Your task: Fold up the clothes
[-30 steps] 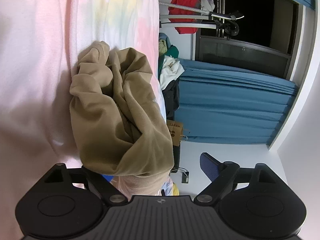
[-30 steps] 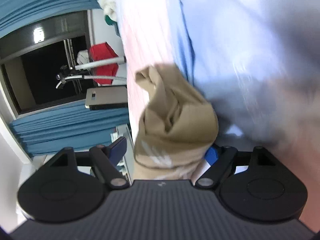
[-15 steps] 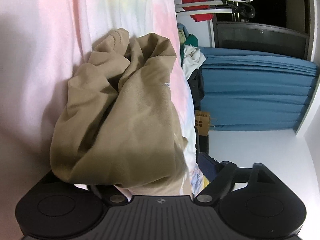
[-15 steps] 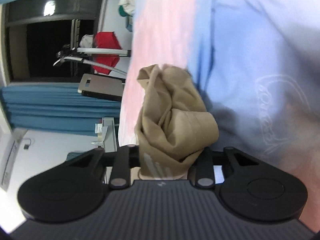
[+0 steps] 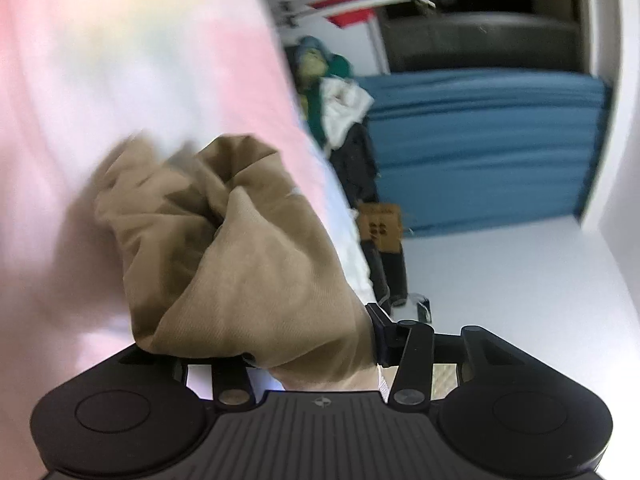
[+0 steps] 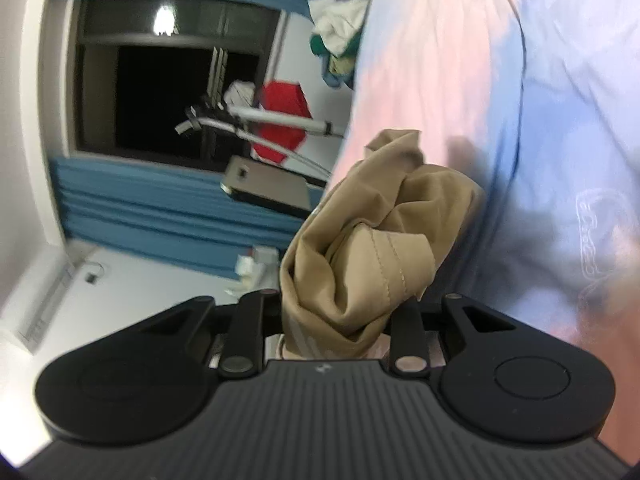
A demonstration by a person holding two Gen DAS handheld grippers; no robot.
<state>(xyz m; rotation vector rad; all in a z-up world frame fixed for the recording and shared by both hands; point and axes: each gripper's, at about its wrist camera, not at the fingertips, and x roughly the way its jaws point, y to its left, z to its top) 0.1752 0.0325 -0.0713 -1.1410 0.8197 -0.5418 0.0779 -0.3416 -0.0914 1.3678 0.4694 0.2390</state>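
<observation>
A crumpled tan garment [image 5: 240, 248] is bunched above the pastel tie-dye bed sheet [image 5: 100, 80]. My left gripper [image 5: 276, 332] has the cloth between its jaws, which are closing on it. The cloth covers its left finger, while the blue pad of the right fingertip [image 5: 378, 328] touches the fabric. In the right wrist view the same tan garment [image 6: 376, 248] shows a stitched hem. My right gripper [image 6: 340, 304] is shut on that end, beside the pink and blue sheet [image 6: 560, 120].
Off the bed's edge lie a pile of clothes [image 5: 336, 100], blue curtains [image 5: 480, 140] and a brown tagged box [image 5: 380, 228]. A drying rack with a red garment [image 6: 280, 120] and a grey flat case [image 6: 268, 188] stand near the dark window.
Both grippers have closed in on the tan garment and risen with it, each rolling at the wrist. The cloth has come up off the sheet and is bunched tighter.
</observation>
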